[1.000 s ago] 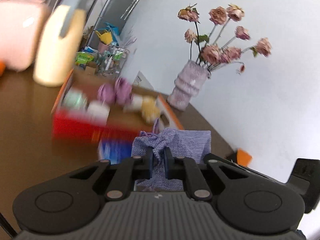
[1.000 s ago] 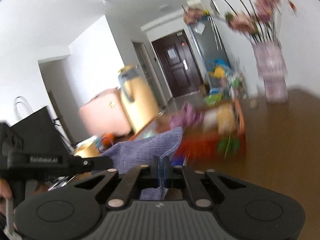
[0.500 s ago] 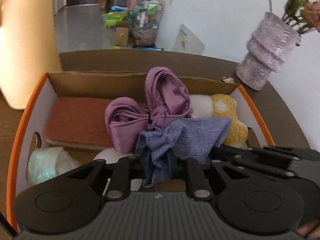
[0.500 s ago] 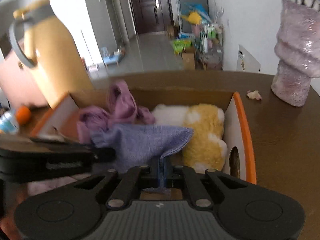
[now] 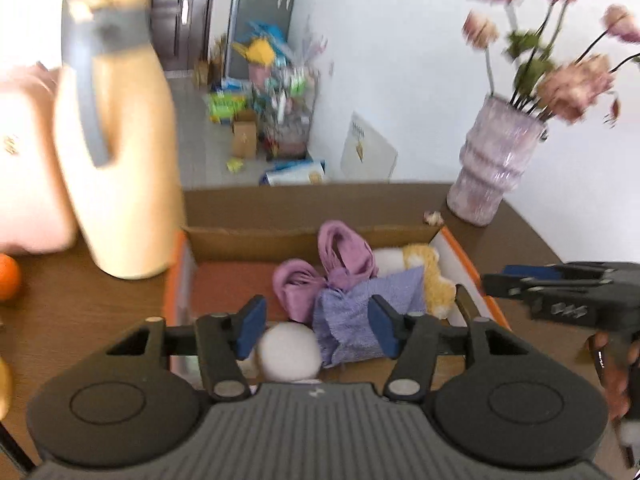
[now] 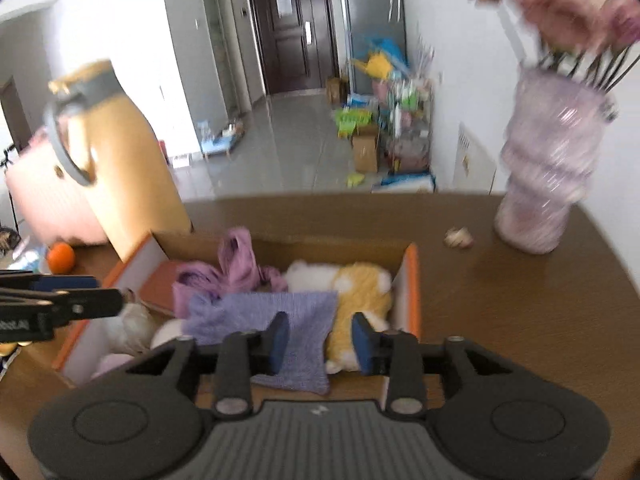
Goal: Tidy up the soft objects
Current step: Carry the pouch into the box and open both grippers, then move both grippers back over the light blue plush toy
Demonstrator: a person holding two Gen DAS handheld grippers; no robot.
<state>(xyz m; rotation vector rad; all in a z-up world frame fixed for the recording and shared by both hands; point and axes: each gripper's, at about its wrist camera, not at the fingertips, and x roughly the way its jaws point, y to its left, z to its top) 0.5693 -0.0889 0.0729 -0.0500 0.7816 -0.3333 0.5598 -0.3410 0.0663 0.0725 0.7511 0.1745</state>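
the lavender cloth (image 5: 366, 316) is seen lying in the orange-edged box (image 5: 472, 270) on the counter (image 6: 520, 300), draped over a purple garment (image 5: 340, 264) and a yellow-white plush (image 6: 360, 292). left tongs (image 5: 316, 328) — jaws just opened, nothing gripped, cloth at 1 o'clock of the gap. right tongs (image 6: 320, 342) likewise just opened and released — cloth under the left pad. a vase (image 5: 492, 168) is noted at 2 o'clock.

Bright daylight, motion blur throughout, fisheye bending and dark corners.
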